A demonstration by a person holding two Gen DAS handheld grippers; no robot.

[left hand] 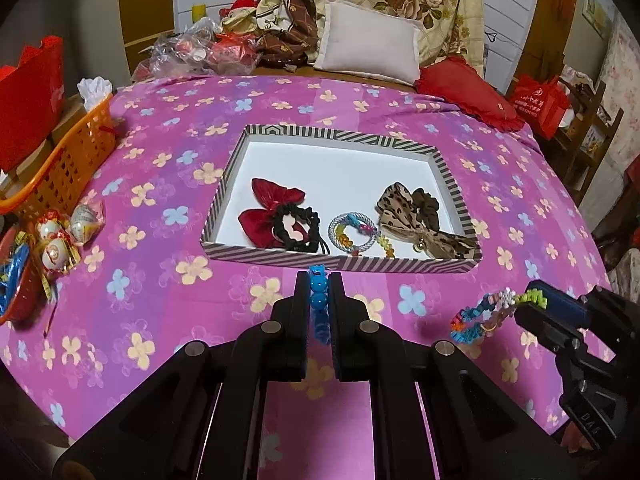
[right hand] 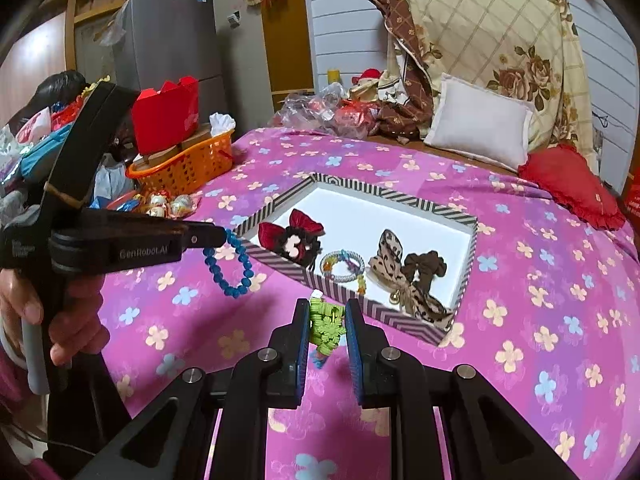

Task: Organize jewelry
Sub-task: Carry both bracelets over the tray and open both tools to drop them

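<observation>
Orange basket beside striped tray

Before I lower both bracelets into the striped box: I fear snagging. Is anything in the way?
Nothing visible blocks either; only the near wall of the striped box lies ahead of the blue bead bracelet and the multicoloured bracelet.

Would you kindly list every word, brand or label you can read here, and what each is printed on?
"GenRobot.AI": side of the left gripper.
Small white print further back on that gripper: too blurred.
Raised letters on the right gripper: unclear.
White print on the red bag: too small.
</observation>
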